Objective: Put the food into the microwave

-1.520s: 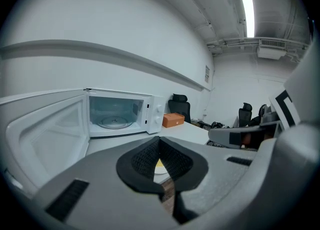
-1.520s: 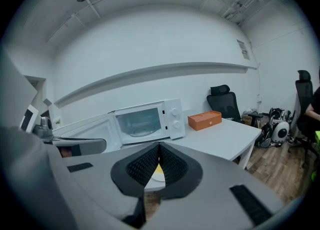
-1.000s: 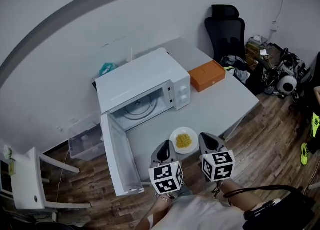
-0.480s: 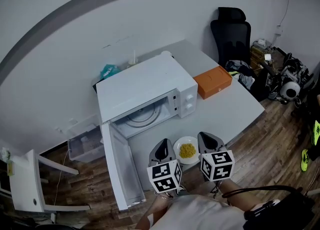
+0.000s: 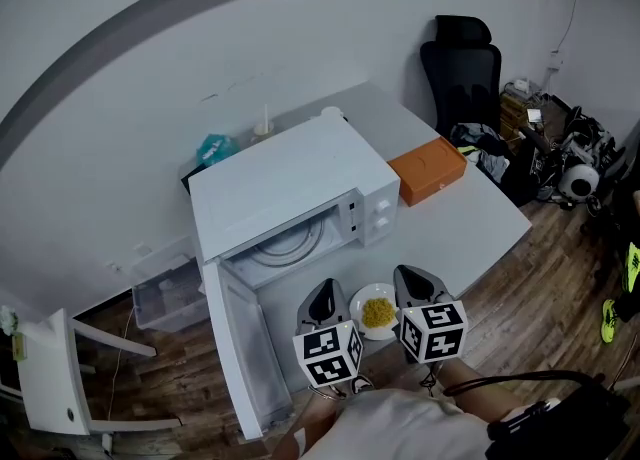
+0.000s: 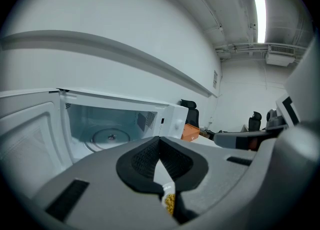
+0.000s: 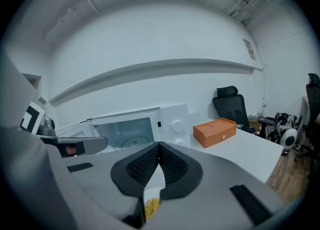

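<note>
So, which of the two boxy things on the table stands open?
The white microwave oven: its door is swung out, showing the glass turntable. The orange rectangular box beside it is shut.

My room is evenly bright; a ceiling strip light (image 6: pixel 259 19) glares overhead. Fisheye bends every edge, and my jaws blur up close.

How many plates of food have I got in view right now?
1. The plate of yellow food is at the near edge of the table, before the open microwave, between the left gripper and right gripper. None shows inside the microwave.
</note>
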Available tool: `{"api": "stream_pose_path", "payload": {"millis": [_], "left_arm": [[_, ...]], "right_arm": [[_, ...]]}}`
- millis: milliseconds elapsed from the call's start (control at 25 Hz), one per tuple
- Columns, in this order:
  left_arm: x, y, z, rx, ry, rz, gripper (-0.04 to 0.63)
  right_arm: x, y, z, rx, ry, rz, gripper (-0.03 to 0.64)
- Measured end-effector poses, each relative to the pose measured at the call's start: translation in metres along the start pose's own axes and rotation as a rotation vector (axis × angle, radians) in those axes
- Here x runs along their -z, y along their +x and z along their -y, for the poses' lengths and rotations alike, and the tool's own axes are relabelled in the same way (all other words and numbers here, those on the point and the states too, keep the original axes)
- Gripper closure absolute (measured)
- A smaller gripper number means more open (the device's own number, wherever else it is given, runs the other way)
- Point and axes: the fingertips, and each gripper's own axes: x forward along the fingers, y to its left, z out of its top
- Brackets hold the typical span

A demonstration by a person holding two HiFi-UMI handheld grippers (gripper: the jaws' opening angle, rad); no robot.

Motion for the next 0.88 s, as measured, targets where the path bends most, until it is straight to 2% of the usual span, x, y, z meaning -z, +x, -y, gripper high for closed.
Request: {"api": "stream_pose_path", "payload": {"millis": [440,880], "left_arm": [[-0.002,0.020,-0.006,0.010,-0.004,-0.011,0.594],[0.012,0.020,-0.016,-0.030,-0.016,-0.053,0.594]], "right_arm": [[-0.006,0.021,0.005,0.007,-0.011,-0.012,0.601],[0.000,0.029,0.005,-0.015,0.009,-0.038,0.601]]}}
